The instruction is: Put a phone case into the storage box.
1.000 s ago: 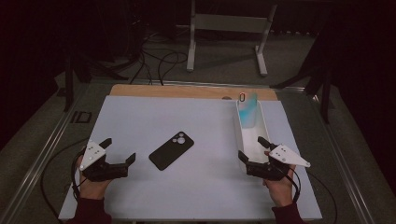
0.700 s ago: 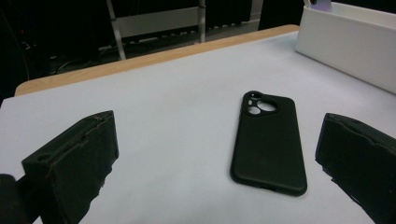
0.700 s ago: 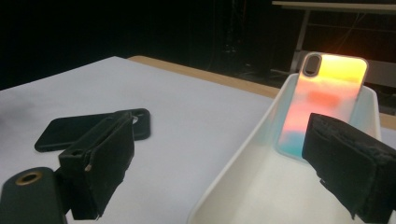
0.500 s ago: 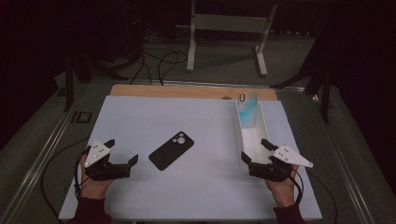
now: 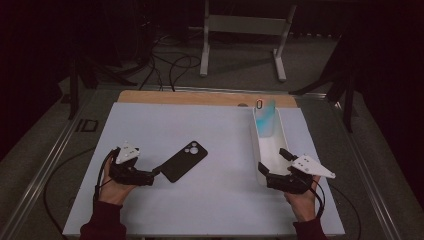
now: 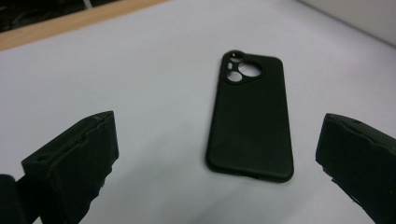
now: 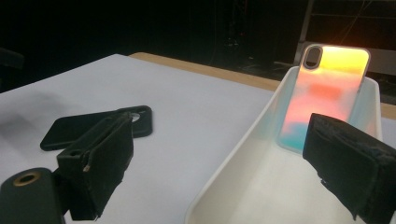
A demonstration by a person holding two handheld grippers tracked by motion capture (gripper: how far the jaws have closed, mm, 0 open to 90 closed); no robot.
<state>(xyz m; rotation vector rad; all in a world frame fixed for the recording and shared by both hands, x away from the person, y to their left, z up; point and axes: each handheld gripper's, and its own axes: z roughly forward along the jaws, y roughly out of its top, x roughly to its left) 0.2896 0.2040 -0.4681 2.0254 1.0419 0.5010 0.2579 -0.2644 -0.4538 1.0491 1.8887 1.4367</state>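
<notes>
While jaws gape, left tool (image 5: pixel 156 172) nears black phone case (image 5: pixel 185 160).

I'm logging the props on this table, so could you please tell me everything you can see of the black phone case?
The black phone case is a matte, rubbery-looking shell with rounded corners and a camera cutout of several round holes at one end. It lies flat, back up, on the white table sheet, set diagonally. It sits ahead of the left gripper, whose jaws stand open and close to its near end; contact cannot be told. Nothing else touches it.
</notes>
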